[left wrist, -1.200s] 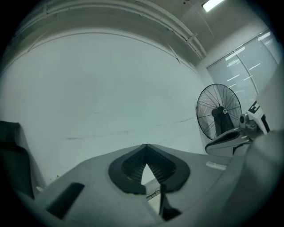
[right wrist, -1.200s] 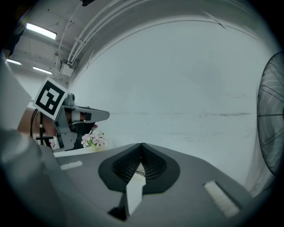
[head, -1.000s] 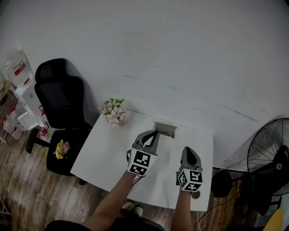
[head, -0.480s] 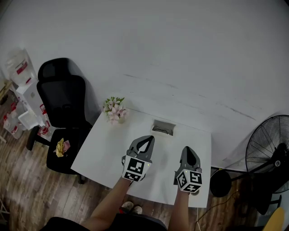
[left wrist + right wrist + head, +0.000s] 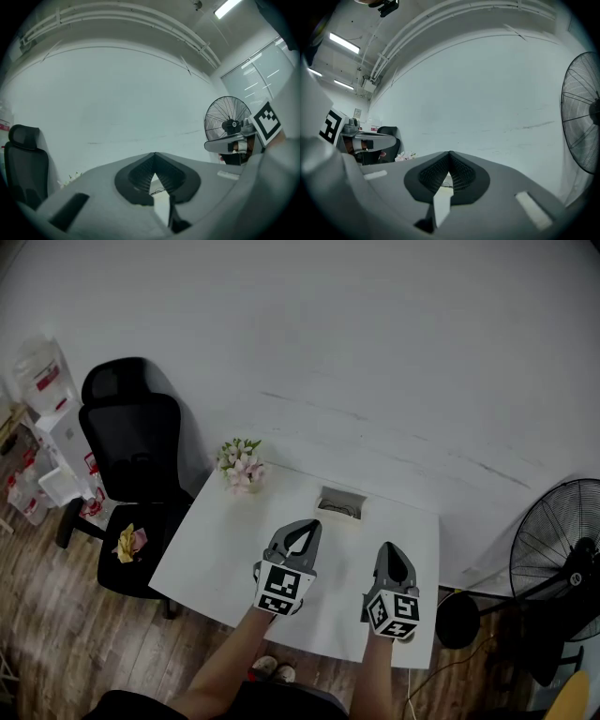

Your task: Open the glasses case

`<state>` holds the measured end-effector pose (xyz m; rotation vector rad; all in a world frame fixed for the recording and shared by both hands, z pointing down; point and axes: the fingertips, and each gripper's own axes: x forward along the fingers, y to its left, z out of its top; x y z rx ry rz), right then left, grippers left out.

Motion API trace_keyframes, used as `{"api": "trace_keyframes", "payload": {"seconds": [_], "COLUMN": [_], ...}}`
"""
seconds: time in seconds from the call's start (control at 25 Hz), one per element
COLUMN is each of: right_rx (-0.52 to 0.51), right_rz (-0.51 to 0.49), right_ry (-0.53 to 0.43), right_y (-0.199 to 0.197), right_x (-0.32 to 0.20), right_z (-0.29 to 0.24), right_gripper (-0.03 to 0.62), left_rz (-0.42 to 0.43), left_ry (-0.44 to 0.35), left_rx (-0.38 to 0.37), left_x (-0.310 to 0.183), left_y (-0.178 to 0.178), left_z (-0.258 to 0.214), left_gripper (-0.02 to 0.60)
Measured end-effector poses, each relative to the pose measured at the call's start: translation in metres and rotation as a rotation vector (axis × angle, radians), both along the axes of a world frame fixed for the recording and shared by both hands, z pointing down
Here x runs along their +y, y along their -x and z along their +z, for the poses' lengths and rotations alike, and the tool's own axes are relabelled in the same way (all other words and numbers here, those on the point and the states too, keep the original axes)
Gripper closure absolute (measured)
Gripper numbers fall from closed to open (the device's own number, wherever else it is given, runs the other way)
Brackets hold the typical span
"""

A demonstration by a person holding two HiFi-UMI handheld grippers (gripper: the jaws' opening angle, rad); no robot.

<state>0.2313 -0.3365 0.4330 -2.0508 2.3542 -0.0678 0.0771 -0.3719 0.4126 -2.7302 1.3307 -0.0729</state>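
left gripper [image 5: 303, 526] drawn back from glasses case [image 5: 340, 504]

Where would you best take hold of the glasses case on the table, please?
I would grip the glasses case across its narrow width, near one end, coming from the person's side: it lies flat with its long side facing them at the table's far edge.

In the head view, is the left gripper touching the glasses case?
No, the left gripper is over the white table, with bare tabletop between its tips and the glasses case near the far edge.
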Motion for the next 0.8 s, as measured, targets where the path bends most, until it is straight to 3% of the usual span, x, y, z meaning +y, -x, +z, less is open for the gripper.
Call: {"api": "trace_keyframes", "payload": {"seconds": [0.8], "right_rx": [0.001], "right_rz": [-0.005], "right_ry": [-0.008], "right_y": [0.000], "right_x": [0.010], "right_z": [-0.003], "right_gripper": [0.583], "left_rz": [0.001], "left_ry": [-0.013], "left_rx": [-0.010], "left_x": [0.015], "left_y": [0.002], "left_z": [-0.003], "left_gripper": [0.574]}}
